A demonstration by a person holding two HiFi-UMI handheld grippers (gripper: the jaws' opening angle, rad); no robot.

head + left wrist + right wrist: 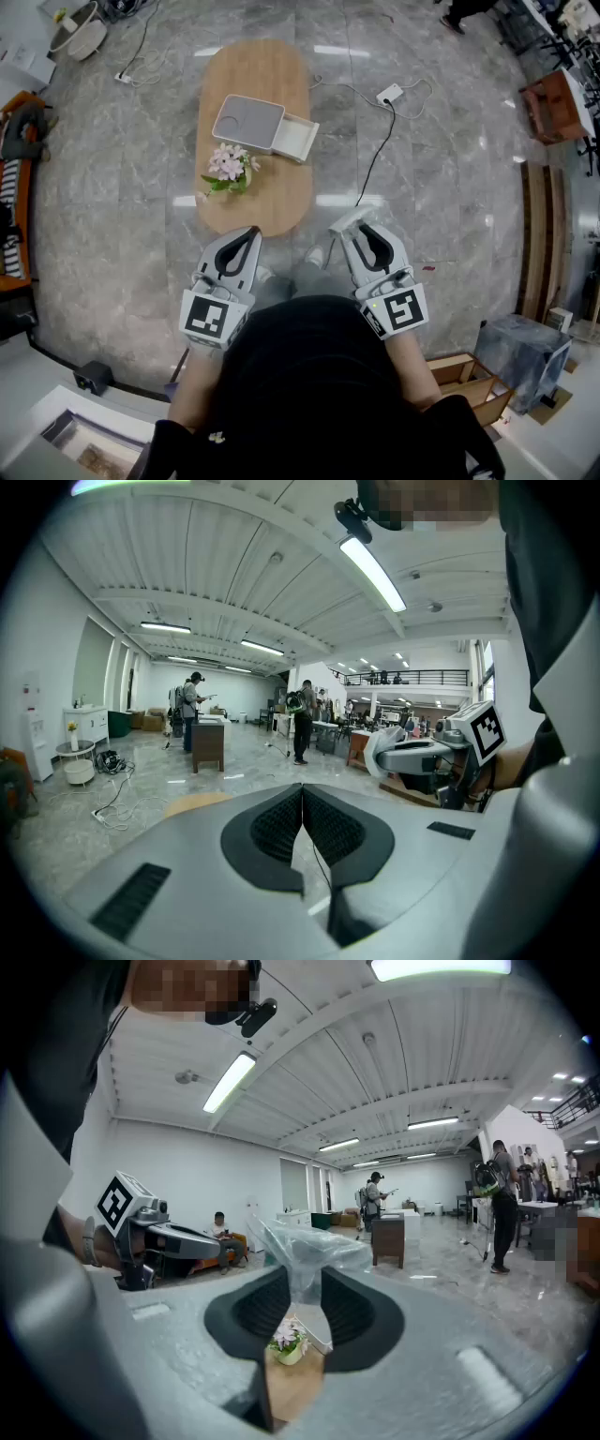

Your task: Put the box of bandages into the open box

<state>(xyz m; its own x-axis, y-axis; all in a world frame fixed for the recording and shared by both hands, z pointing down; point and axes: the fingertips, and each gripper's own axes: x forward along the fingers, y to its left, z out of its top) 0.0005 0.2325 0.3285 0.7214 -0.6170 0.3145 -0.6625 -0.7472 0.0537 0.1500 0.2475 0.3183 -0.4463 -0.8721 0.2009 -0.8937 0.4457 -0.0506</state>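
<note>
Right tongs (pixel 302 1290) clamp a clear plastic packet (pixel 302 1249) for transfer to the open box (pixel 247 122), upper centre; left tongs (pixel 302 801) are closed and empty.

An oval wooden table (pixel 255 70) carries a white open box (pixel 246 120) and potted pink flowers (pixel 228 170).

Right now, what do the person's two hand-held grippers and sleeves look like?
Both hand-held grippers, left and right, have pale grey shells, black ribbed pads and a cube with black-and-white square markers at the back. The top is black; forearms are uncovered.
</note>
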